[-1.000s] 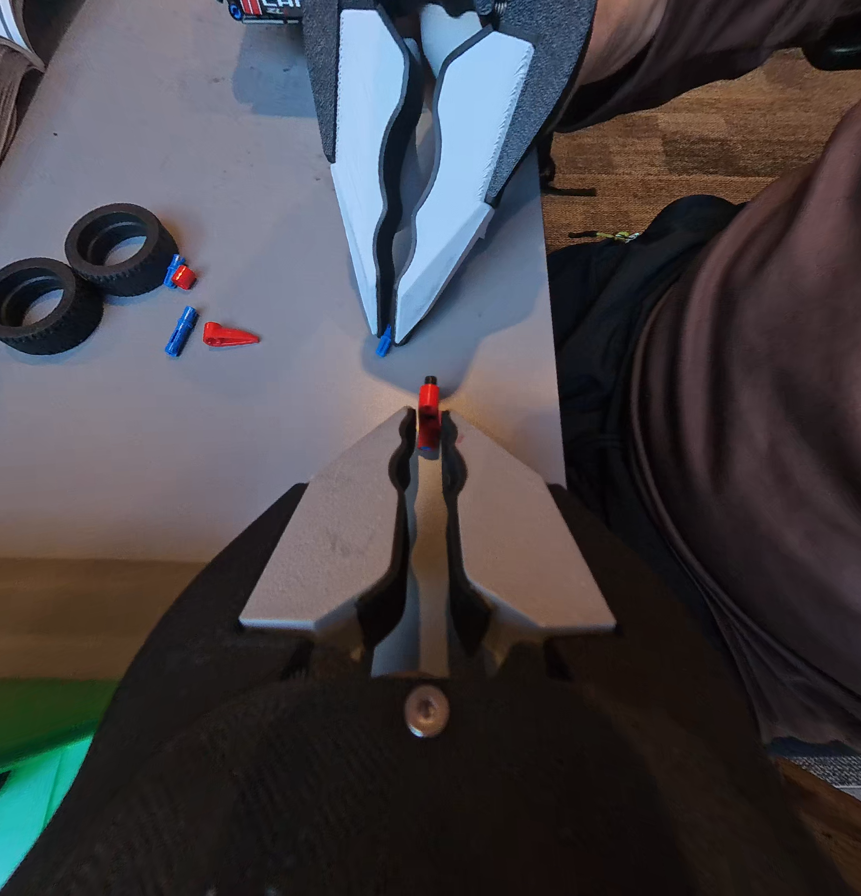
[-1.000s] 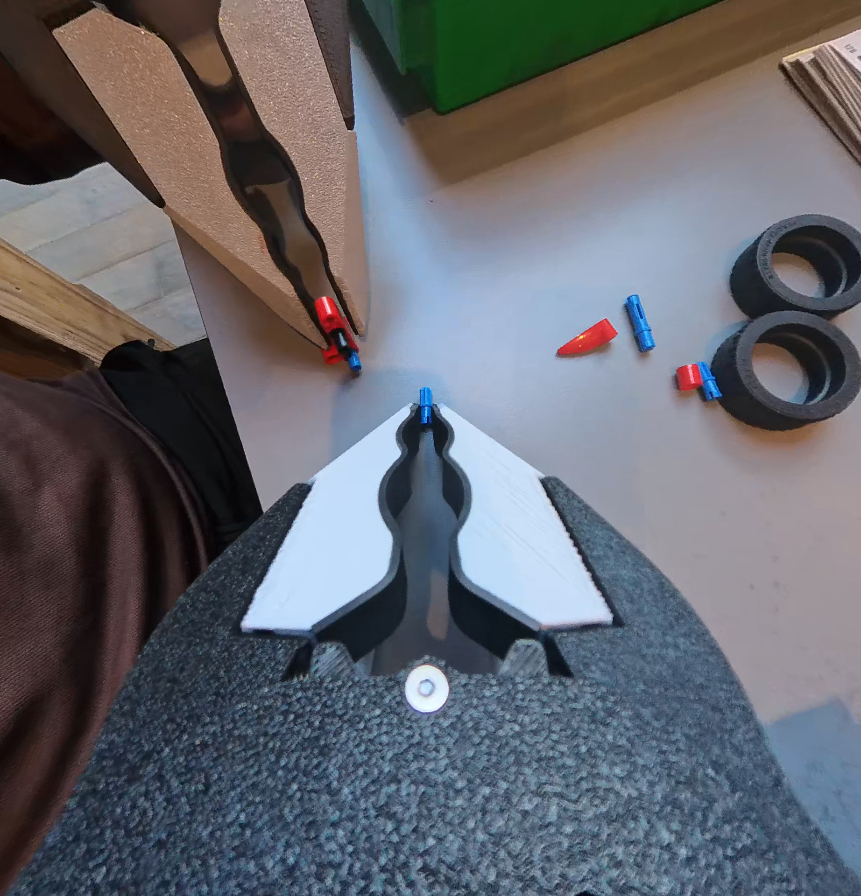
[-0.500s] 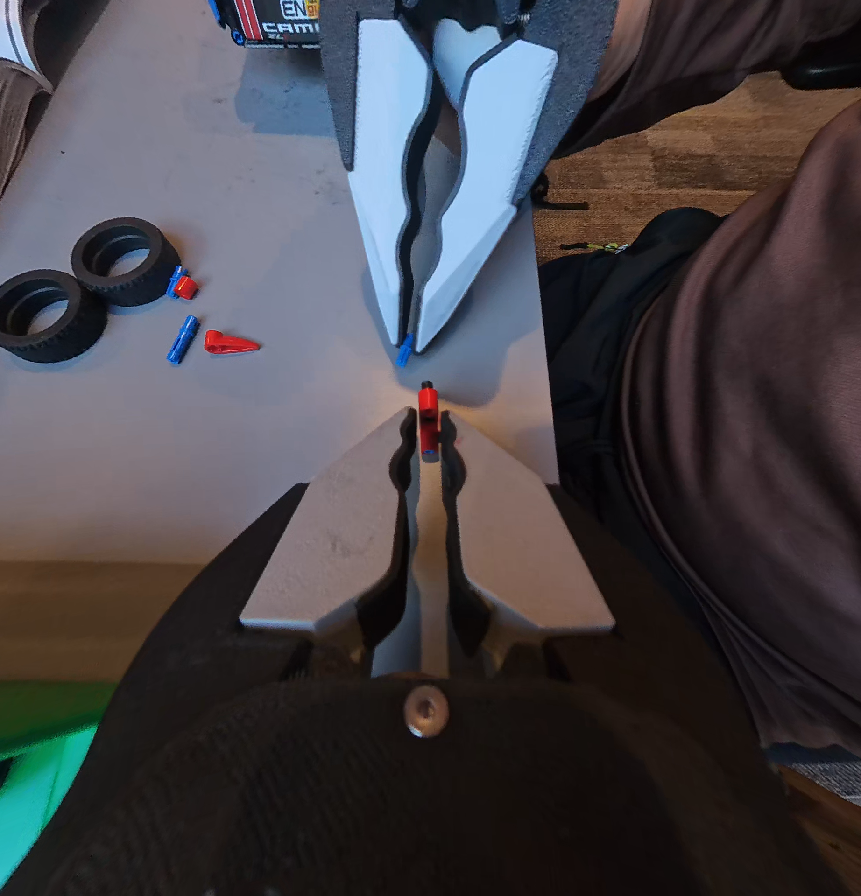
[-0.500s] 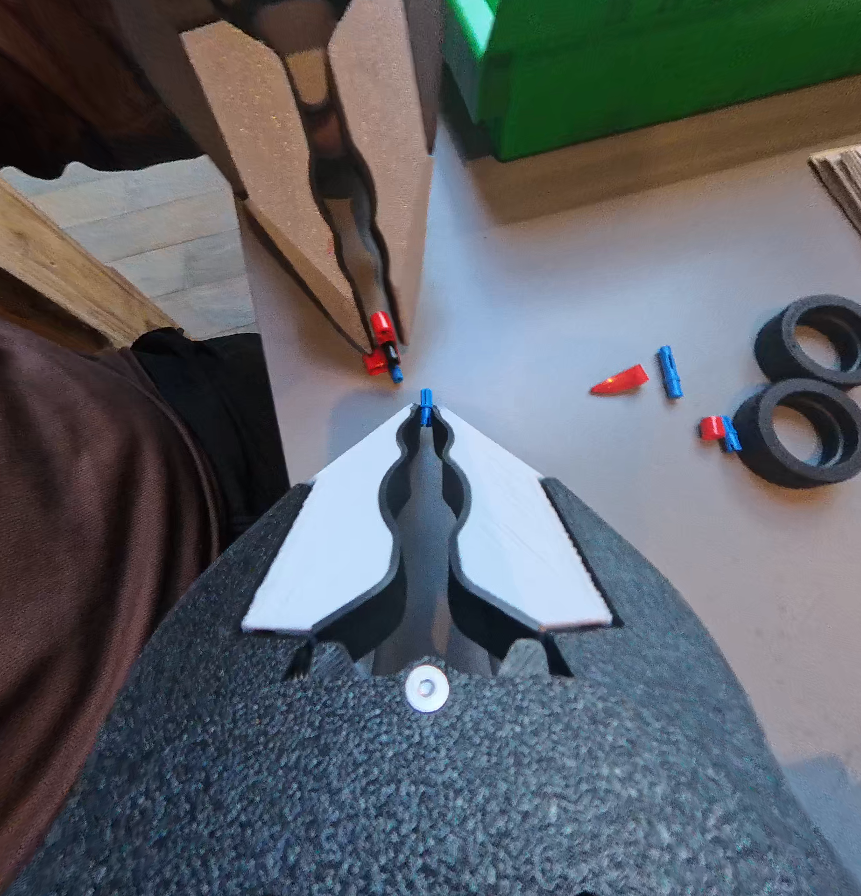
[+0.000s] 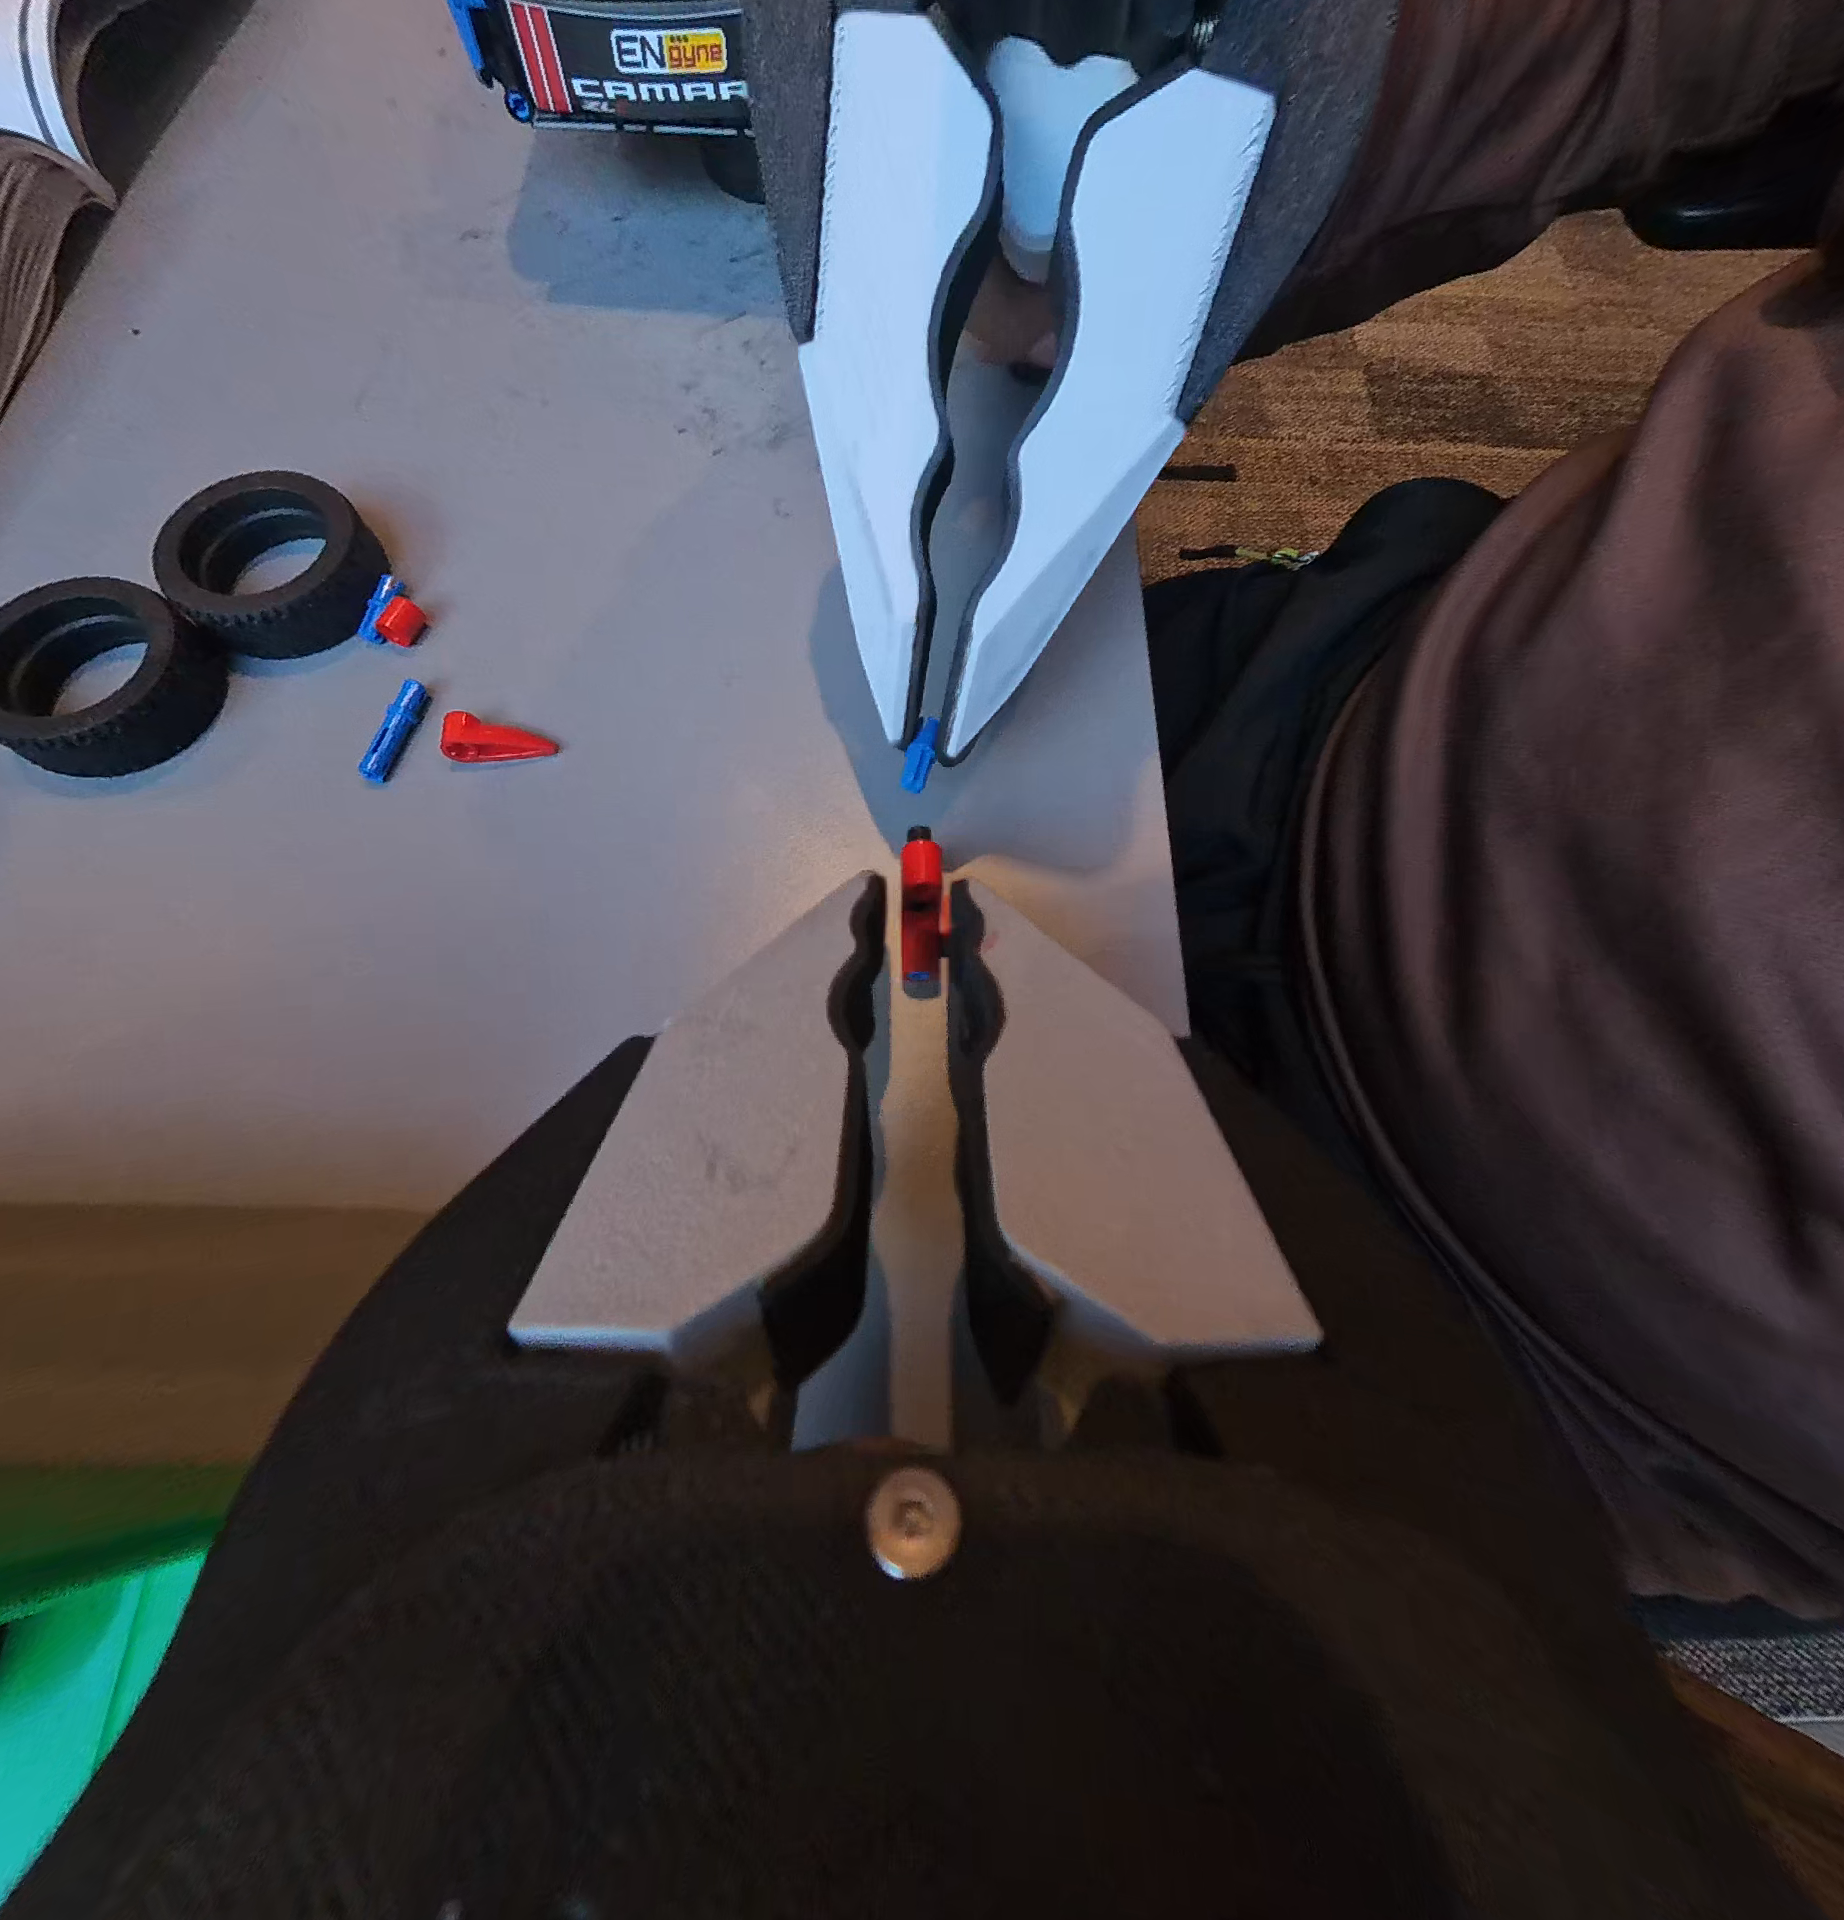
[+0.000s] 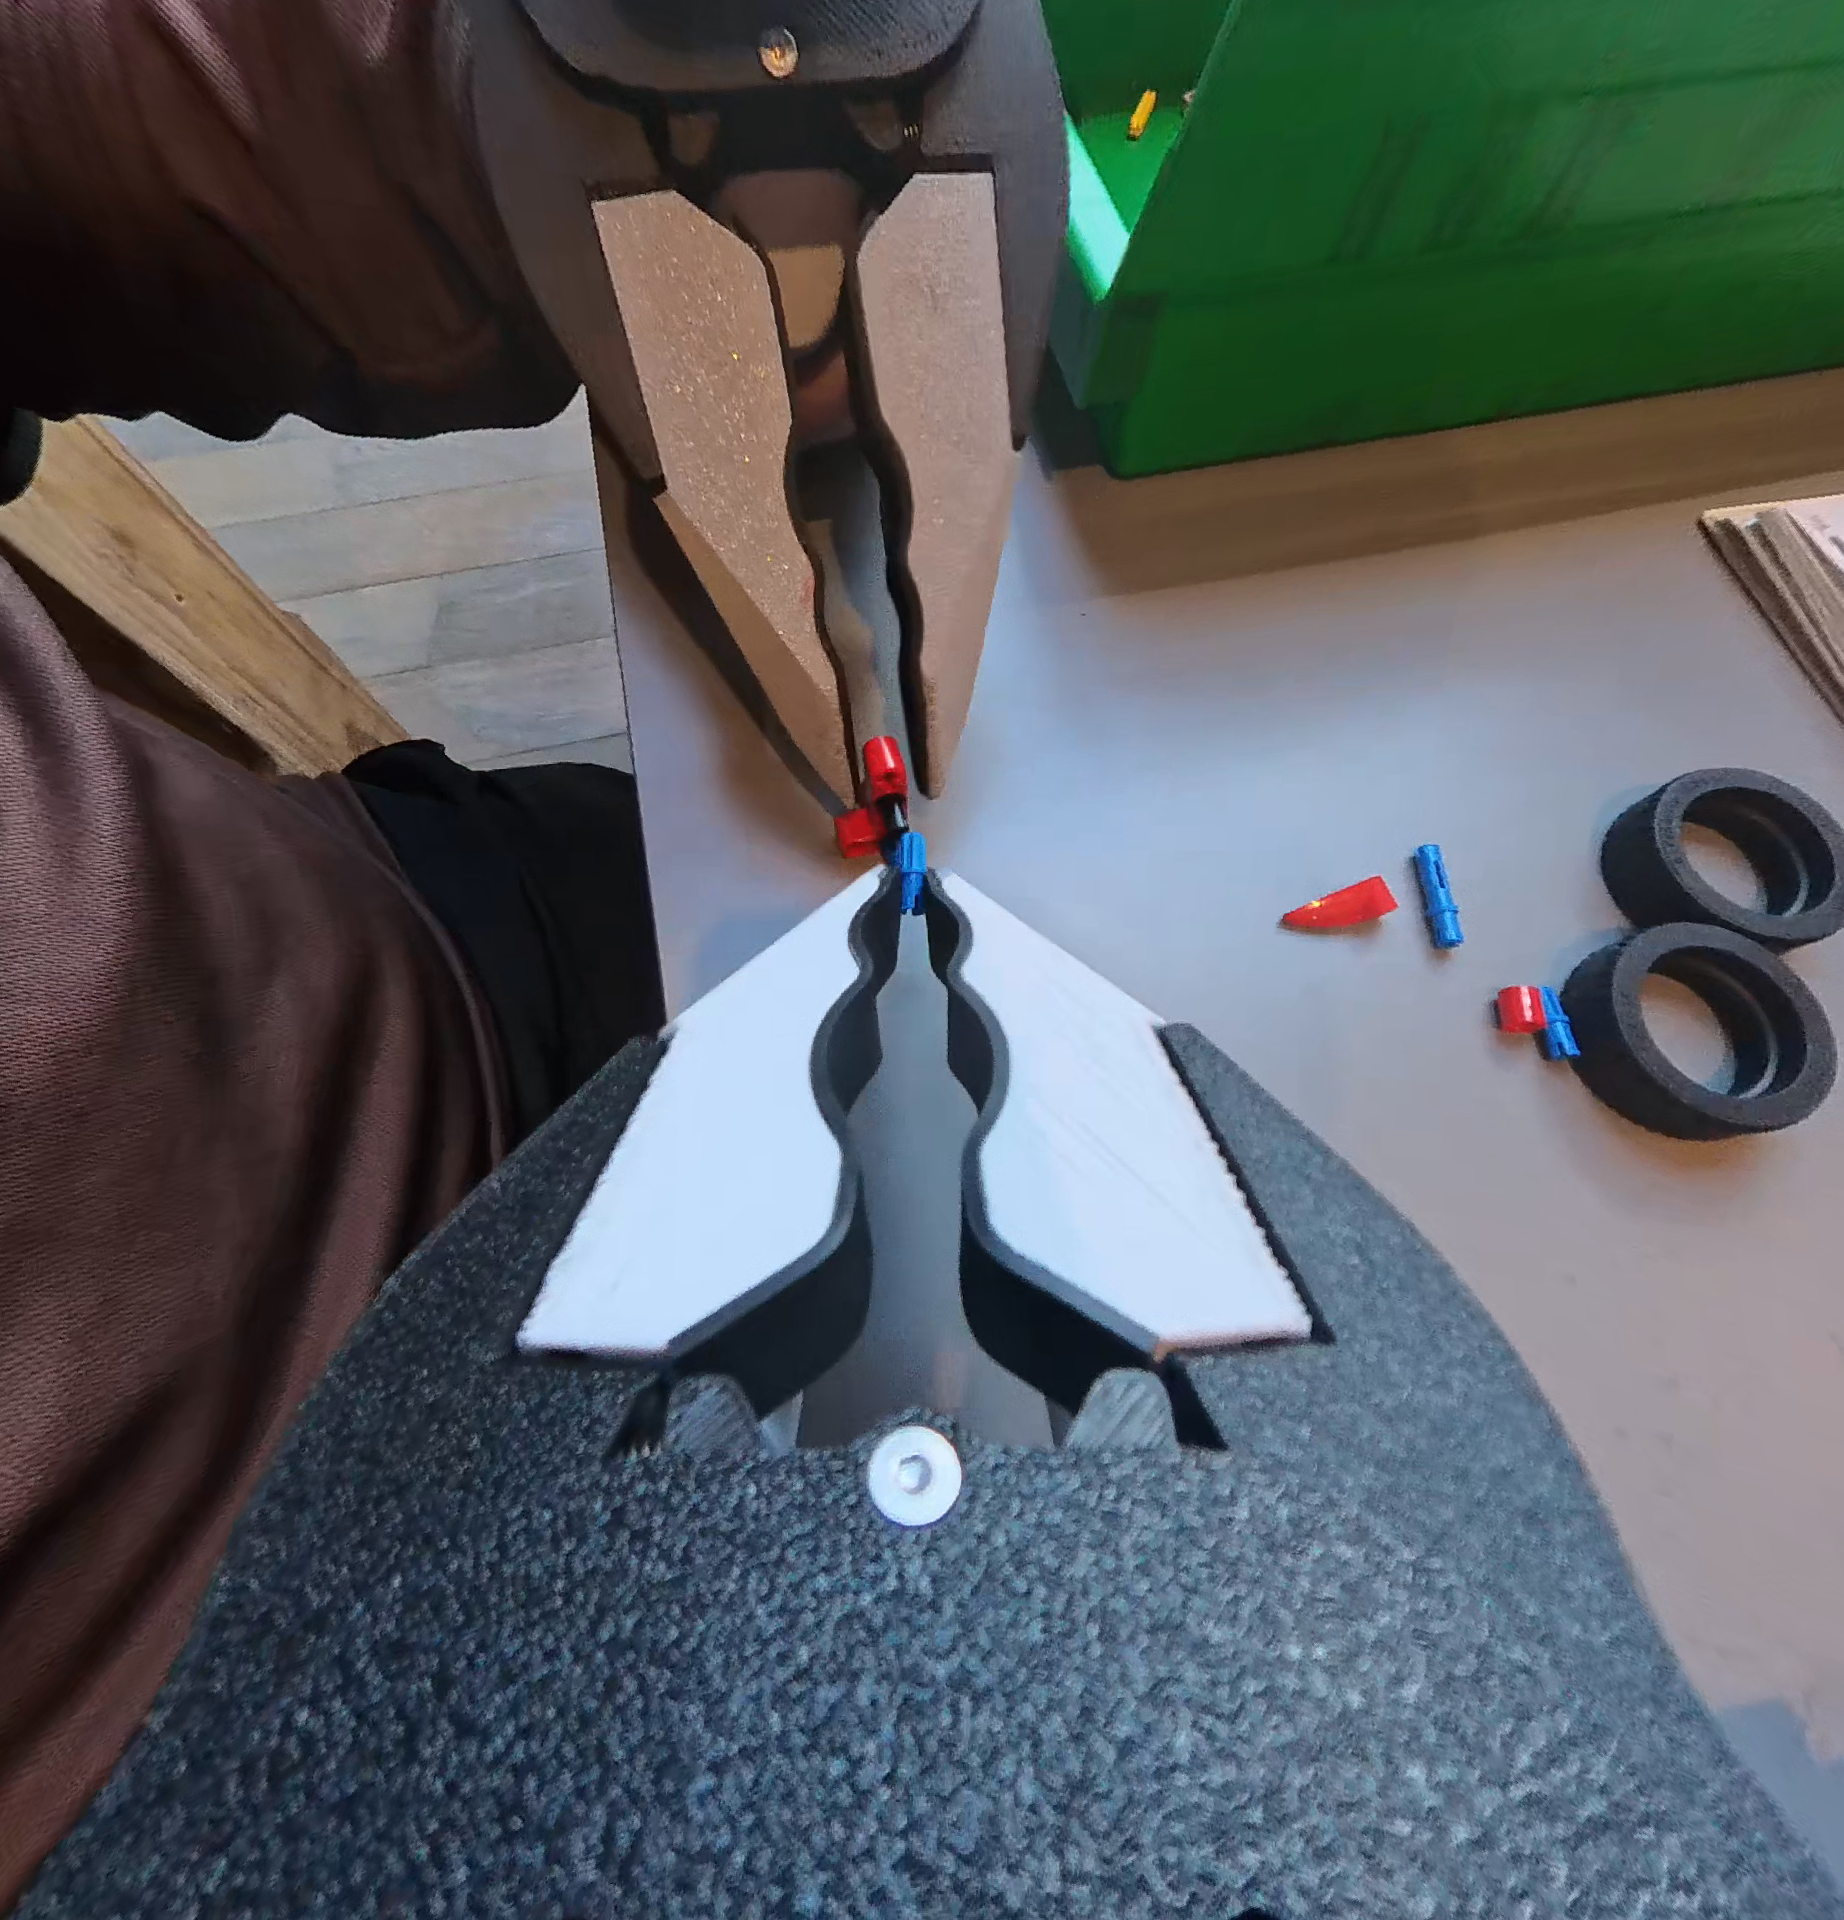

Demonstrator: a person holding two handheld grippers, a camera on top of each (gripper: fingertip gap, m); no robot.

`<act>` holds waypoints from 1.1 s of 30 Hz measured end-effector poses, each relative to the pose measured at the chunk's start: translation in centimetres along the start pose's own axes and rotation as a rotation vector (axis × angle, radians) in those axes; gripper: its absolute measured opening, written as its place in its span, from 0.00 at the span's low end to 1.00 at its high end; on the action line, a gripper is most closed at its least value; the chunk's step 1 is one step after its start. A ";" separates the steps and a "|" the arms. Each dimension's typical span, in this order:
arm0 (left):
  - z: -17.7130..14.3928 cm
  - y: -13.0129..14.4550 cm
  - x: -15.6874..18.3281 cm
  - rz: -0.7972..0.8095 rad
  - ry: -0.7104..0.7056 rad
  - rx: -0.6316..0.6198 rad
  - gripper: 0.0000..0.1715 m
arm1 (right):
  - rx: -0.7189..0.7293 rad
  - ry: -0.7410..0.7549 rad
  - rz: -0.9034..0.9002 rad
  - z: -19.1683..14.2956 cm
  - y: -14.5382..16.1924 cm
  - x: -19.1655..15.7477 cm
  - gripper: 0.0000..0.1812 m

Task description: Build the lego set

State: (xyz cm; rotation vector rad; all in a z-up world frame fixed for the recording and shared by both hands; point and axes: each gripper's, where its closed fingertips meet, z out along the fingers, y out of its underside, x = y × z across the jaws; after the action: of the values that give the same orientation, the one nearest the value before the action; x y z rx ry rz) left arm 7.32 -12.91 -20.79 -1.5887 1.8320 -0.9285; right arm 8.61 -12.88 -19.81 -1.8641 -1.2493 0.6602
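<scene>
item: left gripper (image 5: 913,883), grey fingers clamped on a red connector (image 5: 920,906) with a black pin (image 5: 919,833) poking from its front end; held above the near edge of the desk (image 5: 585,935), long axis in line with the fingers, pointing at the other gripper. item: right gripper (image 6: 910,878), white fingers pinched together on a blue pin (image 6: 910,868), roughly half of it sticking out past the tips, long axis likewise along the fingers and aimed back at the red piece. in the right wrist view the two parts look nearly tip to tip; whether they touch cannot be told. handling, by judgement: both parts small, light, hard plastic, smooth and prone to twist or pop out of a pinch; best held across the middle of the barrel, leaving the mating end free, and pushed straight along the axis. loose stock on the desk, well apart from the grippers: two black tyres (image 5: 258,561), side by side; a second red-and-blue joined piece (image 5: 393,620) touching one tyre; a spare blue pin (image 5: 391,730); a red pointed piece (image 5: 494,740) just beside it. far end: a partly built car (image 5: 627,73). off the desk: a green bin (image 6: 1469,229).
</scene>
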 end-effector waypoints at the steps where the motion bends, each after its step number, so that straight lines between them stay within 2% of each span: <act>1: 0.0 0.0 0.0 0.000 -0.001 0.003 0.05 | 0.008 -0.001 -0.005 -0.1 -0.1 -0.1 0.01; 8: -0.4 -0.4 0.3 -0.007 0.000 0.022 0.07 | 0.035 0.019 -0.066 -0.4 -0.8 -0.7 0.02; 17: -1.3 -3.8 1.7 0.101 -0.031 0.075 0.05 | 0.046 0.051 -0.182 -1.2 -2.2 -1.9 0.02; 20: -1.2 -3.9 2.1 0.123 -0.023 0.075 0.01 | 0.041 0.060 -0.195 -1.3 -2.3 -2.0 0.02; 33: -1.3 -3.9 2.4 0.123 -0.012 0.084 0.01 | 0.059 0.063 -0.217 -1.6 -2.6 -2.3 0.02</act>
State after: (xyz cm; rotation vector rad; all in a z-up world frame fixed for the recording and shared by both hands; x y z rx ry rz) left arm 8.37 -15.32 -16.86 -1.4121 1.8354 -0.9257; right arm 7.63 -14.95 -16.72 -1.6599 -1.3521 0.5116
